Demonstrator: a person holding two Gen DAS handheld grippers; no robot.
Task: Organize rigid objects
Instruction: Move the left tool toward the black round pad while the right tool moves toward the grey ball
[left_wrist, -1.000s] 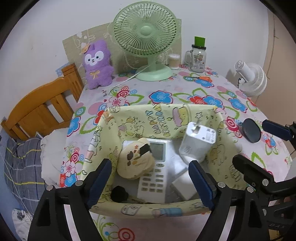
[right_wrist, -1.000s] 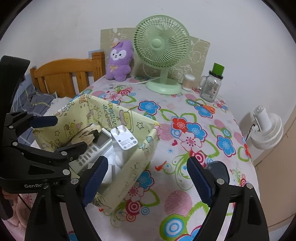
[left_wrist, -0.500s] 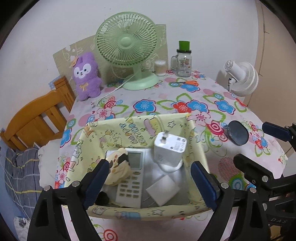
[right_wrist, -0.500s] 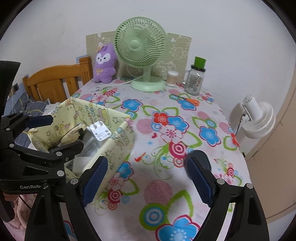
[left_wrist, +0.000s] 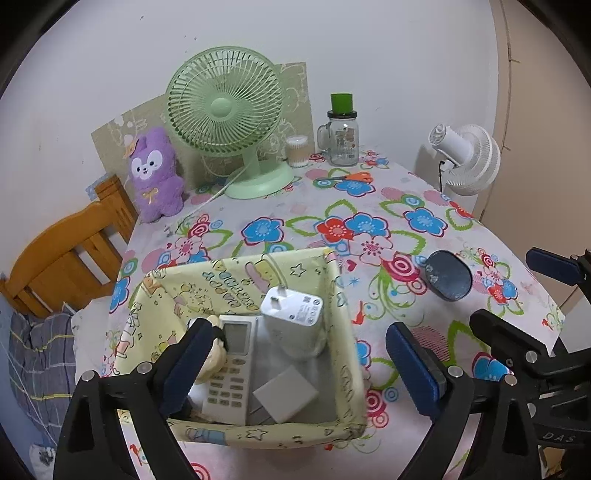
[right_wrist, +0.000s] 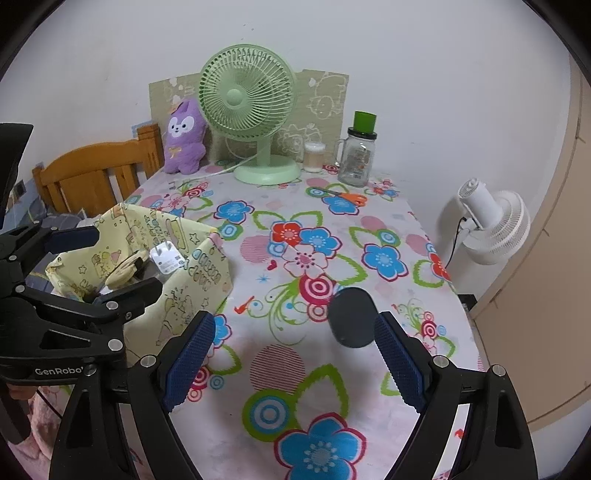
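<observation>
Both grippers hang empty above a flowered table (right_wrist: 332, 387). Left gripper (left_wrist: 295, 362), jaws spread and just widened further, holds nothing over a yellow cloth bin (left_wrist: 343, 332) near the table's front-left edge. Inside the bin: one remote (left_wrist: 231, 373), two white chargers, one upright (left_wrist: 293, 321) and one flat (left_wrist: 286, 395), and one cream toy (left_wrist: 216, 360). Right gripper (right_wrist: 293, 358) is spread wide over bare cloth, one dark disc (right_wrist: 351, 317) just ahead. Open tabletop stretches to one green fan (right_wrist: 247, 99) at the wall.
</observation>
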